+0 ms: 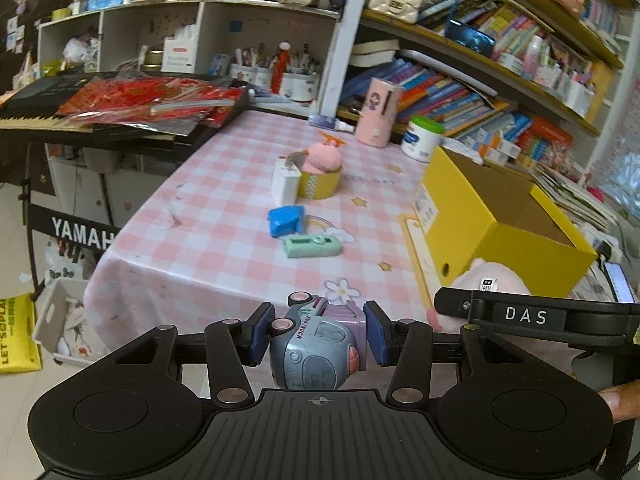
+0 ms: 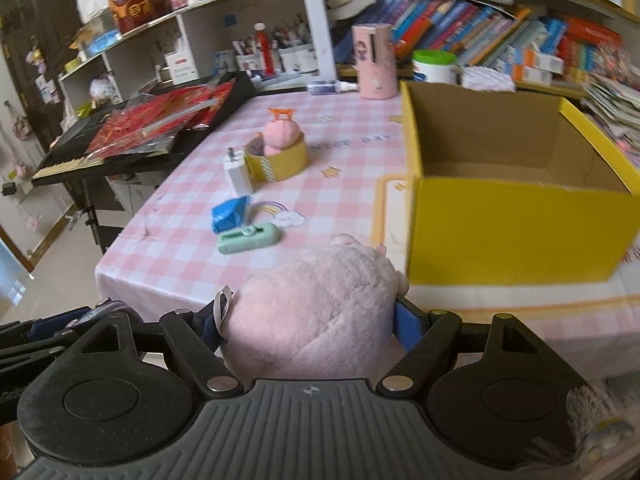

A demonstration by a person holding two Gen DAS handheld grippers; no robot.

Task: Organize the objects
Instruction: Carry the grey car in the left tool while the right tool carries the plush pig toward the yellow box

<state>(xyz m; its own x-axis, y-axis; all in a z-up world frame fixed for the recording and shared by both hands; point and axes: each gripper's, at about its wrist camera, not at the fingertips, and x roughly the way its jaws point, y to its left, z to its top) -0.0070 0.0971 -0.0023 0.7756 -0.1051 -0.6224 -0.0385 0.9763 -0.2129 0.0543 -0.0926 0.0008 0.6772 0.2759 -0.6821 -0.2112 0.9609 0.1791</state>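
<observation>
My left gripper [image 1: 318, 334] is shut on a grey and purple toy truck [image 1: 318, 340], held near the table's front edge. My right gripper [image 2: 310, 320] is shut on a pink plush toy [image 2: 316, 312], held in front of the open yellow cardboard box [image 2: 516, 224]; the plush also shows in the left wrist view [image 1: 492, 280]. The box [image 1: 496, 216] looks empty inside. On the pink checked tablecloth [image 2: 180, 248] lie a blue packet [image 2: 230, 213], a green stapler-like tool [image 2: 248, 238], a white charger [image 2: 238, 174] and a yellow tape roll [image 2: 280, 160] with a pink toy in it.
A black keyboard [image 2: 120, 148] with red packets on it stands left of the table. A pink cylinder [image 2: 376, 62] and a white jar [image 2: 434, 66] stand at the back. Bookshelves fill the back and right. A white crate [image 1: 60, 320] sits on the floor at the left.
</observation>
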